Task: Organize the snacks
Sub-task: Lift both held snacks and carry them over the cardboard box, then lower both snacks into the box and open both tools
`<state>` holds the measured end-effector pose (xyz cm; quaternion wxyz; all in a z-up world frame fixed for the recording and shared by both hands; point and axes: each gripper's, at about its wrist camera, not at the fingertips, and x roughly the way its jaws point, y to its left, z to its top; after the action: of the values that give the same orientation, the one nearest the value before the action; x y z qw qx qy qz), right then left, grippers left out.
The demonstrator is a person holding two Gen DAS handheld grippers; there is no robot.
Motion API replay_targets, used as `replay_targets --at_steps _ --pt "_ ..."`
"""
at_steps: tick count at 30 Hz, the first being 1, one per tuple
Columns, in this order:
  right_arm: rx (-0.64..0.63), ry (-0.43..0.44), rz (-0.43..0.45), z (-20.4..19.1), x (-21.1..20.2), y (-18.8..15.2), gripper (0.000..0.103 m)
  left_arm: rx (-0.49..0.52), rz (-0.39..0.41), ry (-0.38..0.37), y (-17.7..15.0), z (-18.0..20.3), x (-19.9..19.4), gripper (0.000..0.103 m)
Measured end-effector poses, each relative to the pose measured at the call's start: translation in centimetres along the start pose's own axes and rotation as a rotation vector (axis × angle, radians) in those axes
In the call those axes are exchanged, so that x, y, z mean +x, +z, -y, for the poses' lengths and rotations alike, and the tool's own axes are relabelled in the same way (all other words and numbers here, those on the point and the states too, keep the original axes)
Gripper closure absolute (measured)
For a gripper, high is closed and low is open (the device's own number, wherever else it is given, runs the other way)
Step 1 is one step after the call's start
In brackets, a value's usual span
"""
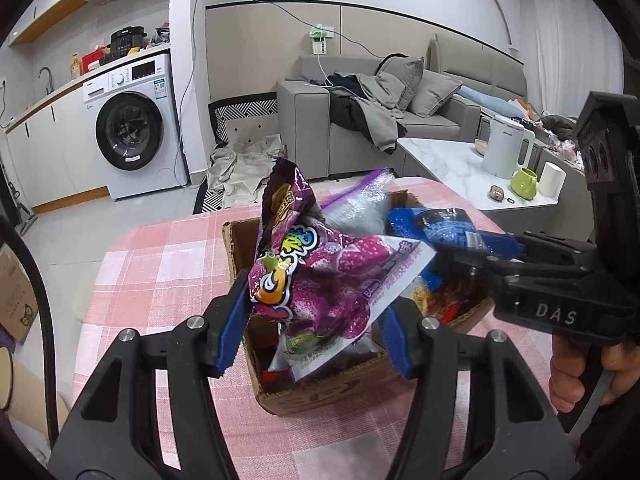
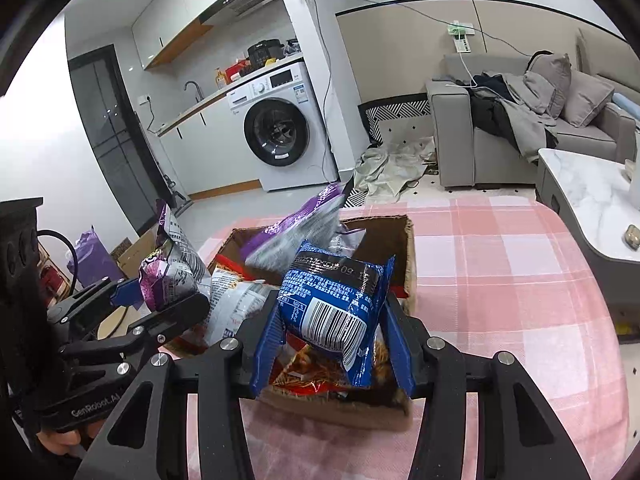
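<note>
Left gripper (image 1: 314,316) pinches crinkled purple foil snack packet (image 1: 320,276); right gripper (image 2: 334,332) pinches blue plastic packet (image 2: 334,300) (both directly above open brown cardboard box (image 2: 410,256)).

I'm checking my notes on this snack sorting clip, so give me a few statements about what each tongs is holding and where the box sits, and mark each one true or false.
1. The left tongs grip a purple snack bag. True.
2. The right tongs are open and hold nothing. False: they are shut on a blue snack packet with a barcode.
3. Both held packs are over the cardboard box. True.
4. The cardboard box sits on a bare wooden floor. False: it sits on a table with a pink checked tablecloth.
5. The box is empty. False: other snack packs lie inside it, including a clear bag with a purple zip edge.
</note>
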<state>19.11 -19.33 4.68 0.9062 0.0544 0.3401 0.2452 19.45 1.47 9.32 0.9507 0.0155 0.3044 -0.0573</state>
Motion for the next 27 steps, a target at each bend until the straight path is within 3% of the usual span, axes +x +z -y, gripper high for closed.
replay_targets --at_steps 27 --pt "-0.027 -0.040 -0.040 0.6 5.3 2.4 0.054 0.003 -0.072 0.040 0.7 -1.2 7.6 0.047"
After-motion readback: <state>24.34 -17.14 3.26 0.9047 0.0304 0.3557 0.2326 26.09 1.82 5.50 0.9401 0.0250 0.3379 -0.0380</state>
